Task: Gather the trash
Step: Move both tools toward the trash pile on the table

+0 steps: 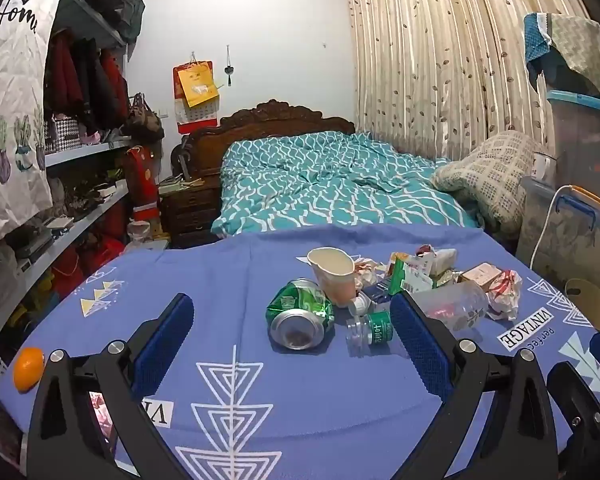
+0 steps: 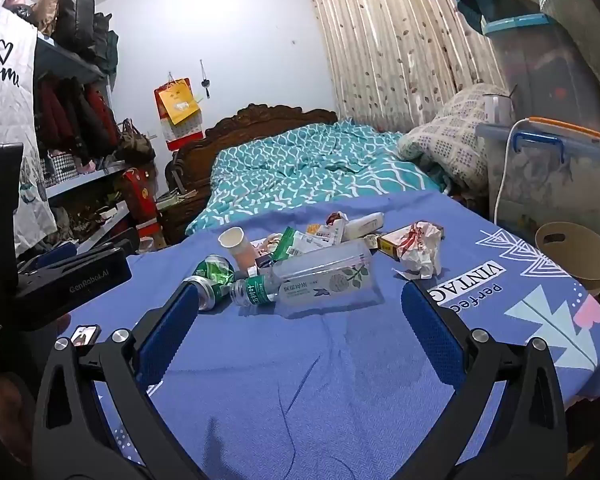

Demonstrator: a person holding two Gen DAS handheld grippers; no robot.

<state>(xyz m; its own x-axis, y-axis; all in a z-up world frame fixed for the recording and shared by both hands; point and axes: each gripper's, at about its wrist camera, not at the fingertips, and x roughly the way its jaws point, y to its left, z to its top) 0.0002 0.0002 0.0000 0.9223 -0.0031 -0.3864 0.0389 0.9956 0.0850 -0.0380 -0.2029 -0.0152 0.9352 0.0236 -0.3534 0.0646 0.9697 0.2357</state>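
A heap of trash lies on the blue-clothed table (image 1: 220,276). It holds a crushed green can (image 1: 300,316), a paper cup (image 1: 334,274), a small clear bottle with a green label (image 1: 370,328), a large clear bottle (image 1: 456,304), a crumpled wrapper (image 1: 504,292) and a green carton (image 1: 404,276). My left gripper (image 1: 292,298) is open, the can just beyond its fingertips. My right gripper (image 2: 299,287) is also open and holds nothing. The large clear bottle (image 2: 324,276) and the small bottle (image 2: 254,290) lie just ahead of it, the wrapper (image 2: 418,250) farther right.
A tan bin (image 2: 576,256) stands at the table's right edge. An orange (image 1: 28,368) sits at the near left corner. The left tool body (image 2: 80,276) is beside the right gripper. A bed (image 1: 332,184) lies behind the table, shelves (image 1: 80,152) on the left and storage boxes (image 2: 548,176) on the right.
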